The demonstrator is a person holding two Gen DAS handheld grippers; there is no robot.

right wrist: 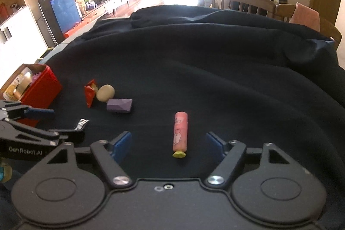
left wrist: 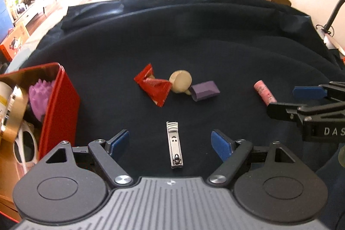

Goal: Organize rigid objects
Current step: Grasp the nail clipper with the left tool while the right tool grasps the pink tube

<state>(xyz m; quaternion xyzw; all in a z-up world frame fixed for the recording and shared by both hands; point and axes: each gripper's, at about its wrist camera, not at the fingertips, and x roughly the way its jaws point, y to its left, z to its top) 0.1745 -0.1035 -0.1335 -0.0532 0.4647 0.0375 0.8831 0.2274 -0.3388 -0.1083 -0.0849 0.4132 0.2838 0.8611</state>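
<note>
Dark navy cloth (left wrist: pixel 194 46) covers the surface. Near its front edge the left gripper (left wrist: pixel 170 142) stands wide, a steel nail clipper (left wrist: pixel 174 144) lying untouched between its blue pads. Beside it the right gripper (right wrist: pixel 168 143) is also apart around a pink tube (right wrist: pixel 180 134), no pad touching. Farther in lie a red wrapper (left wrist: pixel 153 86), a beige knob (left wrist: pixel 180 81) and a purple block (left wrist: pixel 204 91). A red box (left wrist: pixel 58 105) sits at the left edge.

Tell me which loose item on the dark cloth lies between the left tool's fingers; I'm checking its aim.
The metal nail clipper, lying lengthwise between the left tool's open fingers. The red wrapper, beige round piece and purple block lie farther ahead.
</note>
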